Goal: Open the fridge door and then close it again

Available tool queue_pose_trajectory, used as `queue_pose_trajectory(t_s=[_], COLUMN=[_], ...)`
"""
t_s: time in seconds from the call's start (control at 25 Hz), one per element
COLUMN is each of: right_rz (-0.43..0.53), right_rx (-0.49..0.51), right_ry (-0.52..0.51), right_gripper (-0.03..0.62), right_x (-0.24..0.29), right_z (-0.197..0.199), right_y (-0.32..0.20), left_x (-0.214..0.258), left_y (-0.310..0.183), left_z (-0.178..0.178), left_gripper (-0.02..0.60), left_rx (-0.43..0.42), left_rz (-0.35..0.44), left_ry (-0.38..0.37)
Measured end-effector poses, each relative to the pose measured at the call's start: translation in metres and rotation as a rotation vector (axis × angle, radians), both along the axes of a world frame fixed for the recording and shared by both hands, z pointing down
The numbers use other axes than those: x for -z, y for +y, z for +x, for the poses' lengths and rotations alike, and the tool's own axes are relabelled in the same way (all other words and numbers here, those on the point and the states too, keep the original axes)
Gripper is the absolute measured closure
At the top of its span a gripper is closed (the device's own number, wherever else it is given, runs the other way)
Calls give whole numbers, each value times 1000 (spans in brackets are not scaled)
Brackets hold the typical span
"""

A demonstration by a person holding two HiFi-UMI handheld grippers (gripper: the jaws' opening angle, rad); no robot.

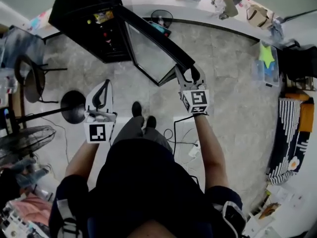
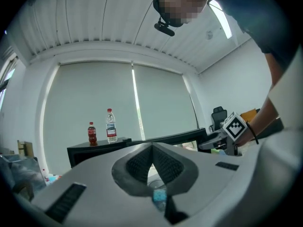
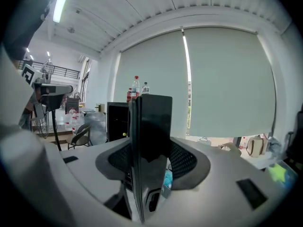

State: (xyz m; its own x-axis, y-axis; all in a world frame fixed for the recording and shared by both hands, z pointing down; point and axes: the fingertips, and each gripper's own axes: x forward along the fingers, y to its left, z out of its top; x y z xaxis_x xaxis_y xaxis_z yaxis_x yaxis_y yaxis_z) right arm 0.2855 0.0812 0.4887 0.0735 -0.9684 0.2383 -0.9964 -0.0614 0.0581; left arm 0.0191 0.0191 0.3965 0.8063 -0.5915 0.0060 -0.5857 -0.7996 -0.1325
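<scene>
Nearest you are your own dark sleeves and forearms, and at their ends the two tools. Your right hand-held gripper [image 1: 190, 76] is clamped on the free edge of the fridge door [image 1: 153, 53], its pads set on either side of the thin dark panel. The door stands swung well out from the black fridge [image 1: 84, 19] at the far left, reaching toward you across the floor [image 1: 223, 83]. Your left hand-held gripper [image 1: 103, 90] hangs to the left, apart from the door, jaws pressed together on nothing.

The main risk, as I judge it, is the grip itself. The door's edge looks smooth and glossy, and you hold it by a narrow strip. Pull off the line of the hinge's arc and the pads could slide off, leaving the door to swing freely.

Push it home too fast and the door may slam. A red bottle [image 2: 92, 133] and a clear bottle [image 2: 111, 126] stand upright on top of the fridge, and a jolt could tip them.

Watch your feet as well: a cable [image 1: 183, 133] trails on the floor just to your right, where a step could catch it.
</scene>
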Motion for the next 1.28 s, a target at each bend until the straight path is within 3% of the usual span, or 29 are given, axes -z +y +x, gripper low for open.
queue_pose_trajectory(t_s=[0.24,0.48,0.92,1.28], right_rz=[-2,-19,-62,-82], right_rx=[-22,43,150,132], right_ry=[-1,5,-1,-14], right_gripper=[367,368,368,365], right_x=[1,-1,-2,-3], right_z=[-26,-65,-140,-199], right_y=[11,15,23,15], left_x=[3,2,2,0], left_y=[31,48,62,60], left_z=[-23,-51,-92,-138], left_gripper=[559,560,560,560], left_rx=[89,144,184,178], left_rz=[20,16,5,3], left_ry=[1,-8,-2,3])
